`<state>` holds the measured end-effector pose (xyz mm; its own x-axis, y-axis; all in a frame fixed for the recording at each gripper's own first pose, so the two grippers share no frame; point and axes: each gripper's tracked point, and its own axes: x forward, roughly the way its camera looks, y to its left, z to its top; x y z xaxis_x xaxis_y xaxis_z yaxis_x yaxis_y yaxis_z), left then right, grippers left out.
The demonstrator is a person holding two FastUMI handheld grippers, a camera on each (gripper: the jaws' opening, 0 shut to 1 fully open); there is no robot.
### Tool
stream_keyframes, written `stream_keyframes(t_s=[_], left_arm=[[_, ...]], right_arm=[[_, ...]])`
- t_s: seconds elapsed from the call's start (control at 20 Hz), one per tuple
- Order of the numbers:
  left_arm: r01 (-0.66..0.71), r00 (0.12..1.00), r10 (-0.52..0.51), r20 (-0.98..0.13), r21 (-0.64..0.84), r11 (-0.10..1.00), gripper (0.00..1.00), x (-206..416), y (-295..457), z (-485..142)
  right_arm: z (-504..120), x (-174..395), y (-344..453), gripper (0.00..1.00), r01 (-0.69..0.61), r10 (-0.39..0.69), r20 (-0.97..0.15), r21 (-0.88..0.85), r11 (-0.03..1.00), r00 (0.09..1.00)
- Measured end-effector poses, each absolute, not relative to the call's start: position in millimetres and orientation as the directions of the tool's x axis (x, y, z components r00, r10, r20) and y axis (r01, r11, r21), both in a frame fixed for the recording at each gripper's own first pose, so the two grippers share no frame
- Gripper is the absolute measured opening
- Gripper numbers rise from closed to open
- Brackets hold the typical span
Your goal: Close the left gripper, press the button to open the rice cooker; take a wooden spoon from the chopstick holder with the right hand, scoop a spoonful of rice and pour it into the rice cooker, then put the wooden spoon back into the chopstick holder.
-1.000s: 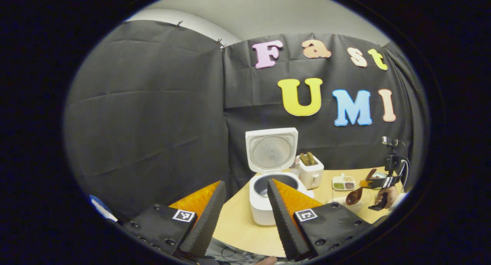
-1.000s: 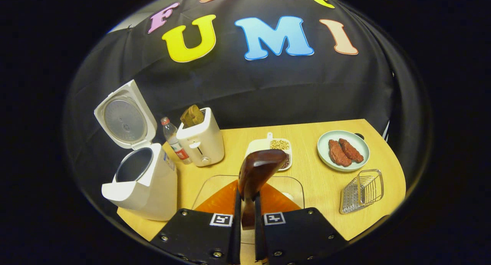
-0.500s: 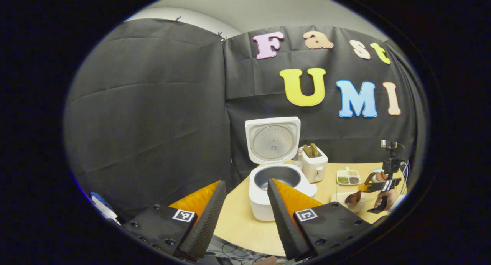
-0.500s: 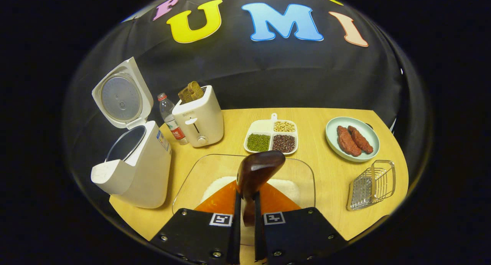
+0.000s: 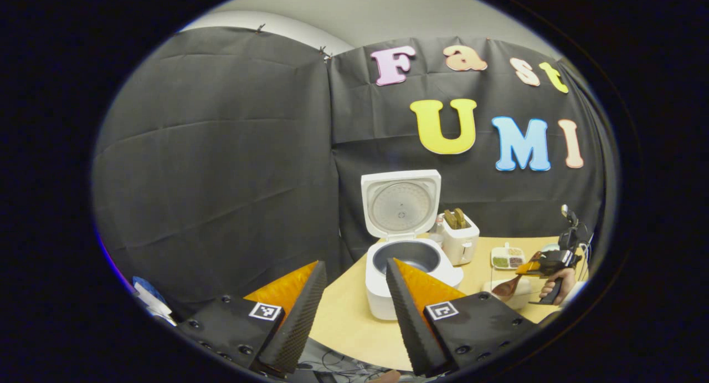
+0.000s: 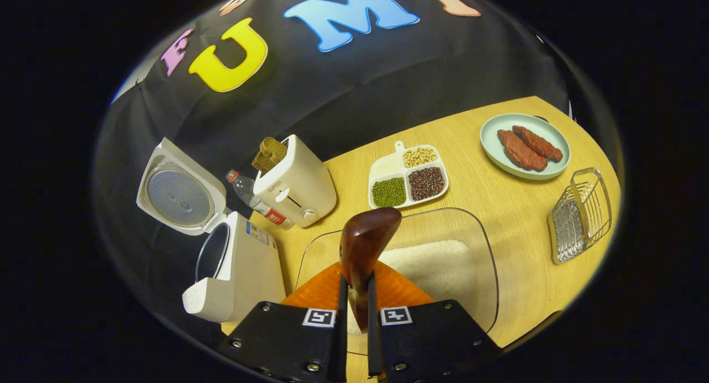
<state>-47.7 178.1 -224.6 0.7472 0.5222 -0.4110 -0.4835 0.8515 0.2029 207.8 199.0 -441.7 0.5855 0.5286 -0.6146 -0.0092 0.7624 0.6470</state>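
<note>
One wooden spoon (image 6: 367, 240) pinched in right gripper (image 6: 354, 294); one rice cooker (image 6: 232, 261), lid up, left tabletop (image 6: 498, 205) edge; left gripper (image 5: 349, 294) spread, empty.

The rice cooker (image 6: 243, 272) is white with a grey inner pot. The wooden spoon (image 6: 365, 241) is dark red-brown and glossy. The toaster (image 6: 296, 180) is cream. The far right plate (image 6: 493, 150) is pale green. The table (image 6: 498, 205) is light wood yellow.
</note>
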Motion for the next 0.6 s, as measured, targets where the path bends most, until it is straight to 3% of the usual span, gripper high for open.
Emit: stream_keyframes(t_s=[0.2, 0.6], left_arm=[[-0.474, 0.757, 0.516, -0.4, 0.207, 0.856, 0.79, -42.6, 174.4, -217.9], [-0.469, 0.773, 0.508, -0.38, 0.197, 0.861, 0.79, -39.8, 170.4, -204.9]], right_arm=[[-430.6, 214.0, 190.6, 0.15, 0.053, 0.541, -0.584, 0.708, 0.704, 0.605], [-381.0, 223.1, 172.9, 0.15, 0.033, 0.551, -0.507, 0.755, 0.655, 0.663]])
